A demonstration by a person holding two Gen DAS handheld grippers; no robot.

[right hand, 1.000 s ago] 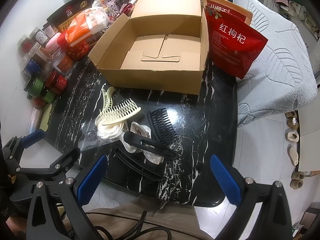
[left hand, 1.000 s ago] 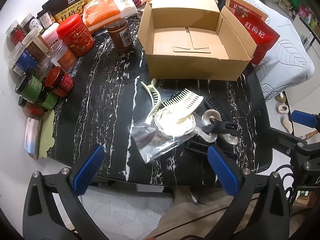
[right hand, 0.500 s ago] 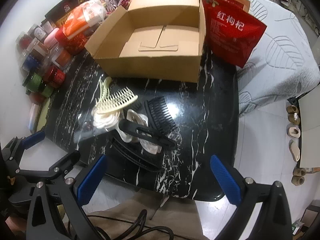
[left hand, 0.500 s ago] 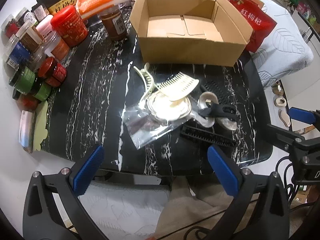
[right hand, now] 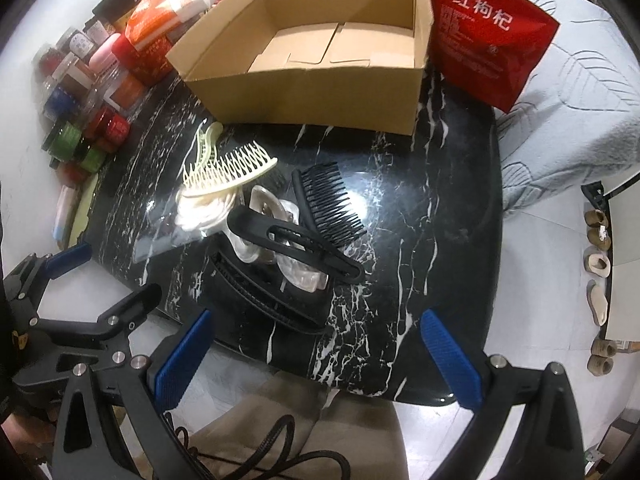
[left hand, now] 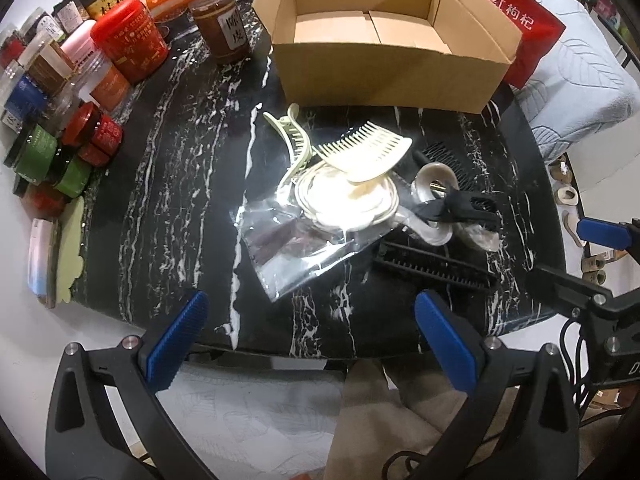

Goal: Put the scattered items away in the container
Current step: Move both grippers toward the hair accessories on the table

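Note:
An open, empty cardboard box [left hand: 384, 68] [right hand: 320, 92] stands at the back of the black marble table [left hand: 172, 184]. In front of it lies a pile of hair items: a cream comb [left hand: 370, 152] [right hand: 230, 168], a cream claw clip [left hand: 294, 136], a clear plastic bag [left hand: 296, 240], a pearly clip [left hand: 434, 178], a black comb [right hand: 332, 208], a black flat clip [right hand: 296, 242] and a long black clip [left hand: 436, 266]. My left gripper [left hand: 308, 340] is open and empty above the table's near edge. My right gripper [right hand: 316, 356] is open and empty, just short of the pile.
Several jars and tins [left hand: 80, 92] crowd the table's left side, with a brown jar [left hand: 224, 28] beside the box. A red pouch [right hand: 488, 40] leans at the box's right. A pale cushion [right hand: 568, 120] lies right of the table.
Both grippers have moved forward and lower toward the pile, which looms larger now. Both stay open. Nothing on the table has moved.

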